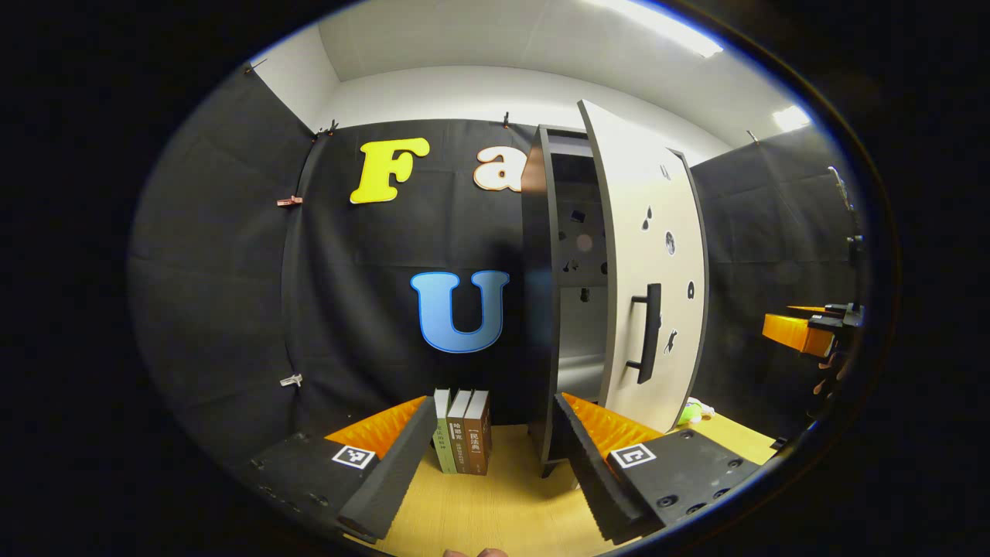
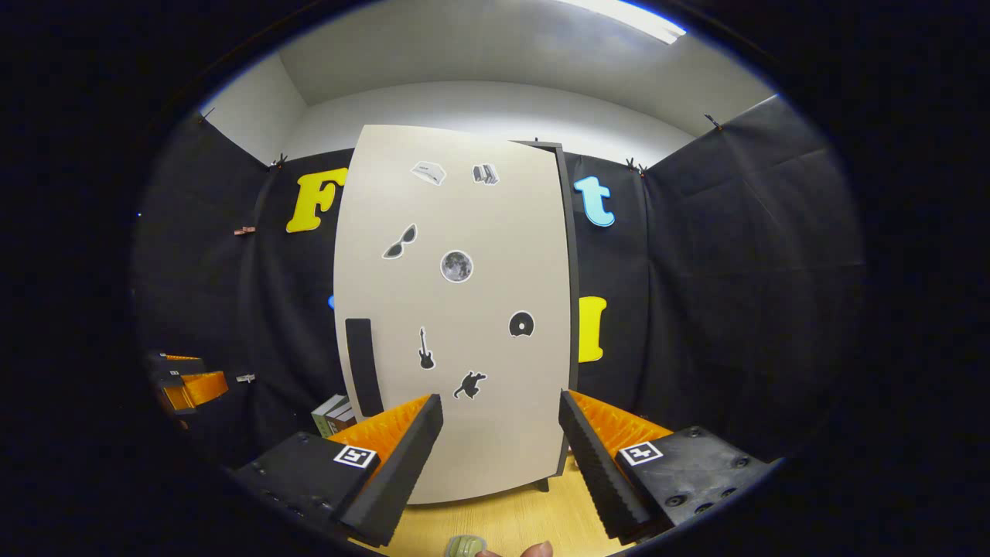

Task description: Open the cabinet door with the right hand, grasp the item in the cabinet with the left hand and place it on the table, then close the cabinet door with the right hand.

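- The left hand-held gripper point(image 1: 495, 456) is held spread and empty above the bench point(image 1: 495, 510).
- The cabinet point(image 1: 561, 294) is seen ahead, its door point(image 1: 657, 271) swung partly open.
- Books point(image 1: 464, 441) are stood between the fingers.
- The right hand-held gripper point(image 2: 499, 456) is spread, facing the door.
- The item inside cannot be made out.

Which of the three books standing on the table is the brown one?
The brown book is the one nearest the cabinet; the others are green and grey.
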`<state>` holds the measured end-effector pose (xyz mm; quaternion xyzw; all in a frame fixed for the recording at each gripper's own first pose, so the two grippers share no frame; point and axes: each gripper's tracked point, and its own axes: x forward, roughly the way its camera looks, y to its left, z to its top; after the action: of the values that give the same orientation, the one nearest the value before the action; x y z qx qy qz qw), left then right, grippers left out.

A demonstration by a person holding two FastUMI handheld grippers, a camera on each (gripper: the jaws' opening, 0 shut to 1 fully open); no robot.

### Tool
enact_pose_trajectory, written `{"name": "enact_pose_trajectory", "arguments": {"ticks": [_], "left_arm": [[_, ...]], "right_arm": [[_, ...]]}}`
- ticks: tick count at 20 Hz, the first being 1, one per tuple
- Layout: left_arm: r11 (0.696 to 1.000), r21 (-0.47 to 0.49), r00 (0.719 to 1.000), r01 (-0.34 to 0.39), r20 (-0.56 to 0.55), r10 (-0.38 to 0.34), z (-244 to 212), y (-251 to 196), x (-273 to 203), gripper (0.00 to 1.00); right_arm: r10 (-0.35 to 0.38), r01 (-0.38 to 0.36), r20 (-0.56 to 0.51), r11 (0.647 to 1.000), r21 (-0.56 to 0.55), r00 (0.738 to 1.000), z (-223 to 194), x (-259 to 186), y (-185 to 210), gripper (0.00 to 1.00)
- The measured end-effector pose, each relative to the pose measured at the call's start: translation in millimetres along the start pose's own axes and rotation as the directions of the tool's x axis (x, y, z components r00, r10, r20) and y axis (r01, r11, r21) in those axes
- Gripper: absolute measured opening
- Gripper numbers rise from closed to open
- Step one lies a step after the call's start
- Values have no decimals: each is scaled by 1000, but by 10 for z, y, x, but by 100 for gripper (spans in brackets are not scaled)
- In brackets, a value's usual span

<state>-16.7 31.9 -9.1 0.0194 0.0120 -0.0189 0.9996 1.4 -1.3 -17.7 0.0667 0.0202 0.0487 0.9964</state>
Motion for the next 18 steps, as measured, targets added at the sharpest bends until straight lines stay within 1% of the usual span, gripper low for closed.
{"name": "enact_pose_trajectory", "arguments": {"ticks": [12,18], "left_arm": [[1000,14,1000,2,11,-3,61,-80,-3,94],[1000,14,1000,4,2,-4,38,-77,6,94]], "right_arm": [[-4,4,15,1000,-1,1000,73,-15,-47,98],[-3,3,8,1000,-4,1000,33,-7,-28,98]]}}
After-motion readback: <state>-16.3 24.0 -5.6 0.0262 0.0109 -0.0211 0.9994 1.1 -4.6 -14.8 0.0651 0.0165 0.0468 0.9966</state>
